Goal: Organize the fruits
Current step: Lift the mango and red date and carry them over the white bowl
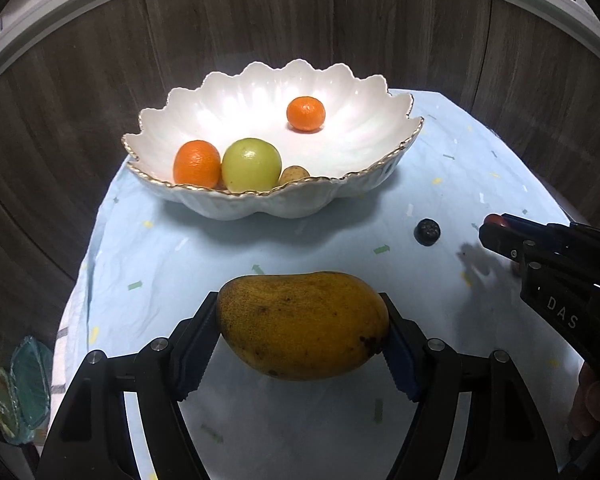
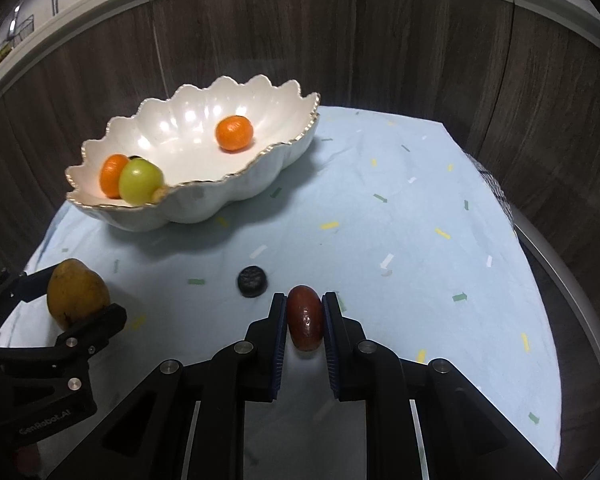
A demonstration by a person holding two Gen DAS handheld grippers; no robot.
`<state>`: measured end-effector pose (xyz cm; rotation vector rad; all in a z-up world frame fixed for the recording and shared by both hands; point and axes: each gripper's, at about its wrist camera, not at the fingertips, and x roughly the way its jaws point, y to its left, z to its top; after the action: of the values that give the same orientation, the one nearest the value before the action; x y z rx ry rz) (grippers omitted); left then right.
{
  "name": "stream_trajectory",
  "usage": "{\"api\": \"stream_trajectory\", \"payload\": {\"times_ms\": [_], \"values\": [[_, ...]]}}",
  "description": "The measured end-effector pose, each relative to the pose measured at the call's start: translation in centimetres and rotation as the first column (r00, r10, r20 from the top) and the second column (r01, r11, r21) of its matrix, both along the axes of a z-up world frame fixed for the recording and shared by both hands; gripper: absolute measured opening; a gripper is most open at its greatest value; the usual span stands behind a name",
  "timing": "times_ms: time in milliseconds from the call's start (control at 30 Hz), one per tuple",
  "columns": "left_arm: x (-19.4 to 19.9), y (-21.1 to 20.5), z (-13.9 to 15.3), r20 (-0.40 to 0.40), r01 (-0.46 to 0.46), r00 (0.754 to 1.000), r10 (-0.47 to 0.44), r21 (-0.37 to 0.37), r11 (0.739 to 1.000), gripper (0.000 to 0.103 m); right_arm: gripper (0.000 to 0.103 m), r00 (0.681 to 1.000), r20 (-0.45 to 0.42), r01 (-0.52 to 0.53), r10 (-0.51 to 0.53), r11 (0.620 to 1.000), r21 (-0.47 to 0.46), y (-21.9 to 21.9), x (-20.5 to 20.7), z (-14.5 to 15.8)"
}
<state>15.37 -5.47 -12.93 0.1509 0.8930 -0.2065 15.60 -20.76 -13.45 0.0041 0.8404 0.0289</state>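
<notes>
My left gripper (image 1: 302,320) is shut on a yellow mango (image 1: 303,325), held above the table's front; it also shows in the right wrist view (image 2: 76,294). My right gripper (image 2: 305,316) is shut on a small dark red fruit (image 2: 305,322); its tip shows in the left wrist view (image 1: 496,228). A white scalloped bowl (image 1: 356,192) with a gold rim holds two oranges (image 1: 197,164) (image 1: 305,113), a green fruit (image 1: 251,165) and a small tan fruit (image 1: 294,175). A small black fruit (image 1: 427,232) lies on the cloth between bowl and grippers, and shows in the right wrist view (image 2: 252,281).
The table is covered by a light blue cloth (image 2: 400,208) with small coloured marks. Dark wood panels (image 1: 260,24) stand behind it. A teal glass dish (image 1: 22,388) sits off the table's left edge.
</notes>
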Motion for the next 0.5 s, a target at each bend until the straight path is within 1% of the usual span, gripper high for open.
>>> {"api": "stream_trajectory", "payload": {"times_ms": [500], "values": [[-3.1, 3.0, 2.2, 0.017, -0.047, 0.999, 0.047, 0.017, 0.999, 0.074, 0.019, 0.998, 0.009, -0.066, 0.066, 0.997, 0.043, 2.9, -3.3, 2.1]]}}
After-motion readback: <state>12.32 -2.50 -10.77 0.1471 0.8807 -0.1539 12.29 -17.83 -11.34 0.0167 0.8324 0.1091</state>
